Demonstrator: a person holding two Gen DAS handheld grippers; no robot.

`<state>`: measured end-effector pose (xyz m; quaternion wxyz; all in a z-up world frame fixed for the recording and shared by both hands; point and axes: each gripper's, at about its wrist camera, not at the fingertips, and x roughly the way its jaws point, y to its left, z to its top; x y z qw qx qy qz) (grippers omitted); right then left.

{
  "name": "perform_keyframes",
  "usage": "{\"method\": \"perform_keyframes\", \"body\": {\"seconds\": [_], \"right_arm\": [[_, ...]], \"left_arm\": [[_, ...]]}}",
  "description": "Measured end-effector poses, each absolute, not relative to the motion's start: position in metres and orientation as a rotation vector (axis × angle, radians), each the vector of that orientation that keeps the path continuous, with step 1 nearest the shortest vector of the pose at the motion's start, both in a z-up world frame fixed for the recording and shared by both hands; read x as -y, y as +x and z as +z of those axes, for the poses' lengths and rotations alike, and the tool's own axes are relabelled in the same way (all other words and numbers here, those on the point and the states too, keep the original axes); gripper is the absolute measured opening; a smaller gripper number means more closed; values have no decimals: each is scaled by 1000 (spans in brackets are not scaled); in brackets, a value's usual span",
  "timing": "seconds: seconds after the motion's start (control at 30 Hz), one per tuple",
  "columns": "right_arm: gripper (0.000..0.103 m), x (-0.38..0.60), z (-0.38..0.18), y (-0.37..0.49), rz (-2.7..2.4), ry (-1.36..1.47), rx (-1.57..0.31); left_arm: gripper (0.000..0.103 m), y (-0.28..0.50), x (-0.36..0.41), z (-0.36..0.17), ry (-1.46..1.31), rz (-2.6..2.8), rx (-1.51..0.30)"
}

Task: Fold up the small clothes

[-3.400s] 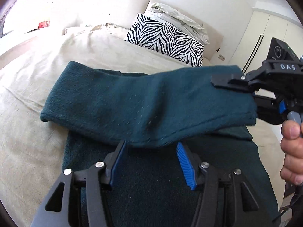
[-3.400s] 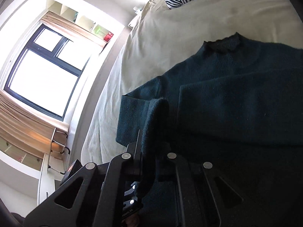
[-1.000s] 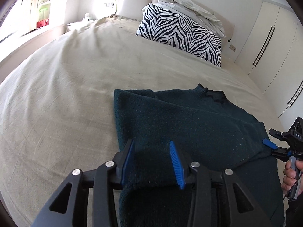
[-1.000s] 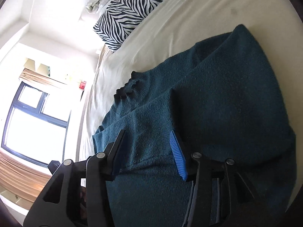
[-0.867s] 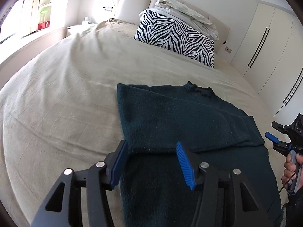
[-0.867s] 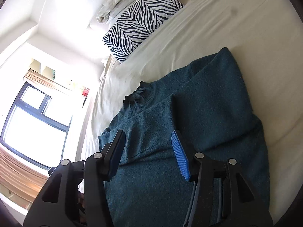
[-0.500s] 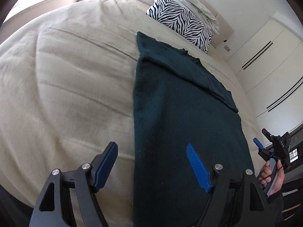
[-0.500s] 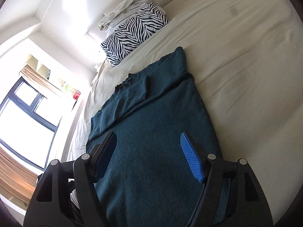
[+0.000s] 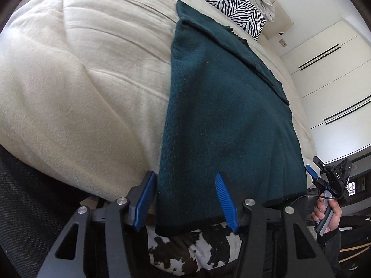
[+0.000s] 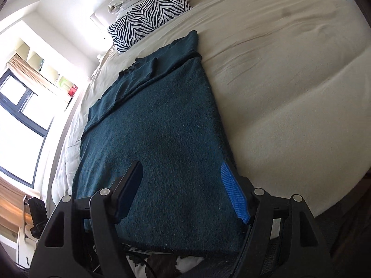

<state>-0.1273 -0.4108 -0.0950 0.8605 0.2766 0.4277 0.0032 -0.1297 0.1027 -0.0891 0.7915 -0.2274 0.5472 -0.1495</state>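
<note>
The dark green sweater point(image 9: 227, 106) lay flat on the bed point(image 9: 81, 81), its long axis running from the near edge, where the hem overhung, toward the zebra pillow point(image 9: 229, 2). The left gripper point(image 9: 185, 199) straddled the hem's left corner, the right gripper point(image 10: 183, 190) the right corner; each was spread and held nothing. A second earlier both had hovered higher up, over the folded sleeves; half a second earlier they sat closer to the hem.
</note>
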Motion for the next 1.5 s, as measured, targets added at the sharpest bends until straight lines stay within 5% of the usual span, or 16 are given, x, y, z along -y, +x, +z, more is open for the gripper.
{"method": "perform_keyframes", "body": {"seconds": [0.17, 0.83, 1.3, 1.5], "right_arm": [[69, 431, -97, -150, -64, 587, -962], [68, 451, -126, -146, 20, 743, -1279], [11, 444, -148, -161, 93, 805, -1269], [7, 441, -135, -168, 122, 822, -1157]], "left_arm": [[22, -127, -99, -95, -463, -333, -1240], [7, -124, -91, -97, -429, -399, -1278], [6, -130, -105, -87, -482, -436, -1240], [6, -137, -122, -73, -575, -472, -1192]]}}
